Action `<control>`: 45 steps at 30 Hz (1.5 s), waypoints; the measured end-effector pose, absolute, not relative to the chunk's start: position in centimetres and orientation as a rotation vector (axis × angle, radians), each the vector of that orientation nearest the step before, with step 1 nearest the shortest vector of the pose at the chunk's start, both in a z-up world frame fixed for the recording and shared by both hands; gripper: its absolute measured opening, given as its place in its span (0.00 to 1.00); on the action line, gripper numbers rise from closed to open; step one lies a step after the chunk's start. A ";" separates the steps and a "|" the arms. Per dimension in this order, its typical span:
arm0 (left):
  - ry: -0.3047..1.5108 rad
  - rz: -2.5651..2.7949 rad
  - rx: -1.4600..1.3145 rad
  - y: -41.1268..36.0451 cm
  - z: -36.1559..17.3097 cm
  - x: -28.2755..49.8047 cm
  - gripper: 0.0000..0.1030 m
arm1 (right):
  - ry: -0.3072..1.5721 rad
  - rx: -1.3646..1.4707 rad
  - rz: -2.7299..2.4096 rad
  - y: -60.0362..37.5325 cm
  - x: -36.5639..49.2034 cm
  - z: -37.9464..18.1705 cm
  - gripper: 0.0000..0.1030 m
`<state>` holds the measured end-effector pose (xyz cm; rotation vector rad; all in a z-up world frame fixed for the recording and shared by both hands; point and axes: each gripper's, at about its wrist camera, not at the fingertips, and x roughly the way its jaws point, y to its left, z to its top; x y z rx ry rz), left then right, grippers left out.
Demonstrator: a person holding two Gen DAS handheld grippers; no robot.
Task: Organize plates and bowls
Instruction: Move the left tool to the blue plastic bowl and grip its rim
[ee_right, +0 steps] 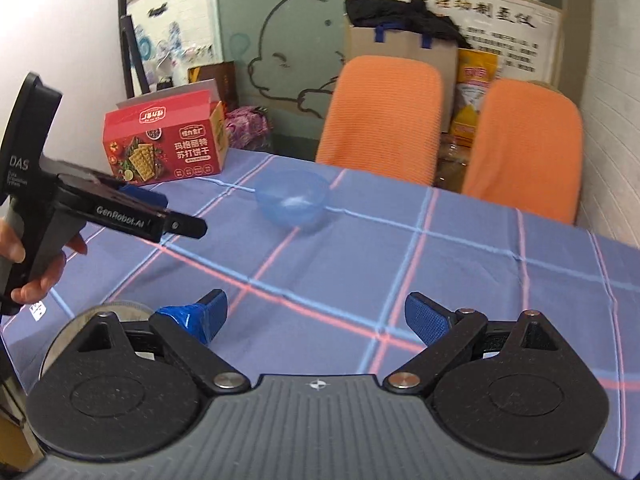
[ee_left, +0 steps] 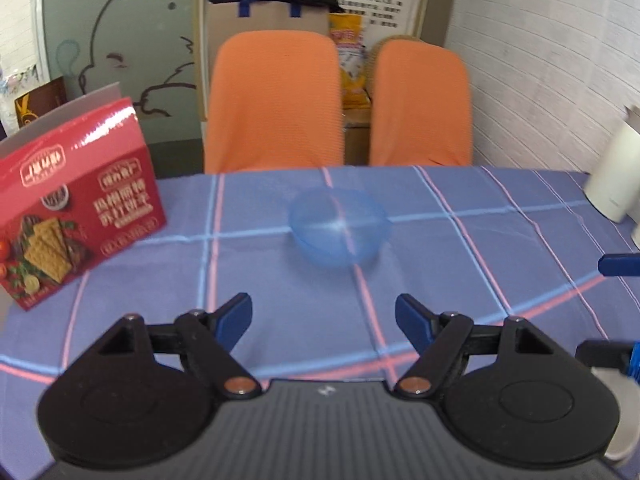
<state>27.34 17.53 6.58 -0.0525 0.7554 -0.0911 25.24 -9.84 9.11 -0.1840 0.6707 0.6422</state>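
One blue bowl (ee_left: 339, 227) upright mid-counter (ee_left: 500, 248), well apart from both grippers, probably left clear for a straight approach. Left gripper (ee_left: 323, 320) fingers spread wide, holding nothing. Right gripper (ee_right: 316, 316) likewise spread and empty, beside a round rim (ee_right: 120, 305), perhaps a plate

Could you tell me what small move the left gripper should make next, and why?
Probably ease the left gripper straight forward toward the blue bowl. Its jaws stand open and empty, and the bowl sits directly ahead on the checked tablecloth with bare cloth between them, so nothing appears to block the approach.
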 end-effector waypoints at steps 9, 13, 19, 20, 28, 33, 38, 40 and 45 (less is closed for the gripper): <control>0.786 -0.103 -0.111 18.9 5.4 35.5 0.77 | 0.721 -0.292 0.695 -2.2 30.9 7.7 0.81; 0.825 -0.126 -0.110 18.5 3.9 38.6 0.77 | 0.758 -0.326 0.696 -0.1 33.3 5.8 0.81; 0.894 -0.147 -0.112 17.9 1.1 42.9 0.77 | 0.828 -0.357 0.674 1.6 36.8 2.9 0.81; 0.897 -0.152 -0.112 17.8 0.8 43.4 0.77 | 0.835 -0.361 0.669 1.6 37.2 2.5 0.81; 0.930 -0.214 -0.145 17.5 -1.0 45.9 0.49 | 0.850 -0.341 0.663 2.2 39.5 -0.1 0.79; 0.924 -0.234 -0.116 17.2 -0.9 45.4 0.43 | 0.790 -0.304 0.671 2.7 39.8 -0.4 0.78; 0.923 -0.239 -0.088 17.3 -0.2 44.4 0.44 | 0.694 -0.327 0.698 3.4 39.2 0.5 0.77; 0.914 -0.249 -0.096 17.4 0.5 43.7 0.43 | 0.641 -0.359 0.705 3.3 38.4 1.1 0.77; 0.885 -0.274 -0.071 16.4 2.5 41.3 0.43 | 0.606 -0.326 0.720 1.8 37.0 2.6 0.77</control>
